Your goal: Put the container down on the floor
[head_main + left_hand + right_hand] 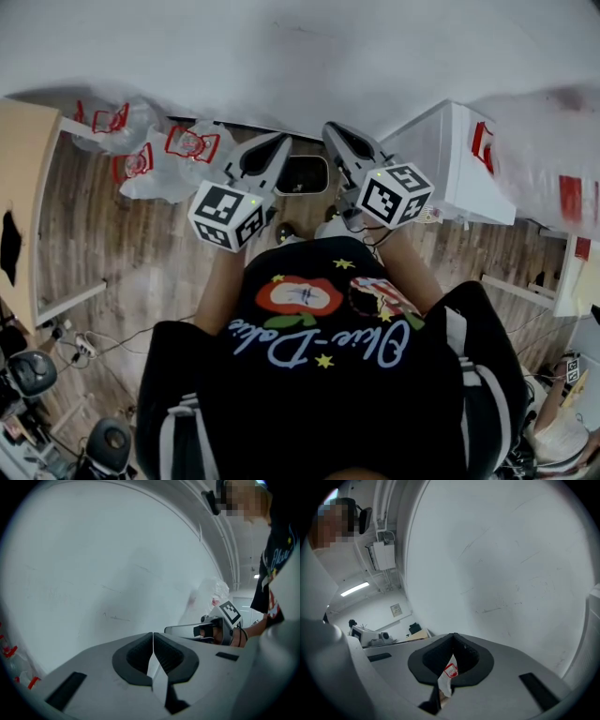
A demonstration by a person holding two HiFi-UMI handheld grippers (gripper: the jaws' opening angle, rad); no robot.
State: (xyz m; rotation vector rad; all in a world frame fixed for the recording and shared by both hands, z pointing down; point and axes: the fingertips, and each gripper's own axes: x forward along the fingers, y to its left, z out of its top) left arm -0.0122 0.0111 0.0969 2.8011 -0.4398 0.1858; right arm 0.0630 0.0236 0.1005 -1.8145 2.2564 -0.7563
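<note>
Both grippers are held level in front of the person's chest and point at a white wall. My left gripper [279, 142] [153, 641] is shut with nothing between its jaws. My right gripper [334, 131] [453, 641] is shut and empty too; in the left gripper view it shows at the right with its marker cube [229, 612]. A white lidded container [459, 164] with a red label stands on the wooden floor to the right of the right gripper. A dark, rounded tray-like thing [302, 175] lies on the floor between and below the two grippers.
Clear plastic bags with red print [155, 150] lie on the floor at the left by the wall. A pale wooden table edge [23, 206] stands at the far left, with cables and dark gear [56, 375] below it. White furniture [562, 272] is at the right.
</note>
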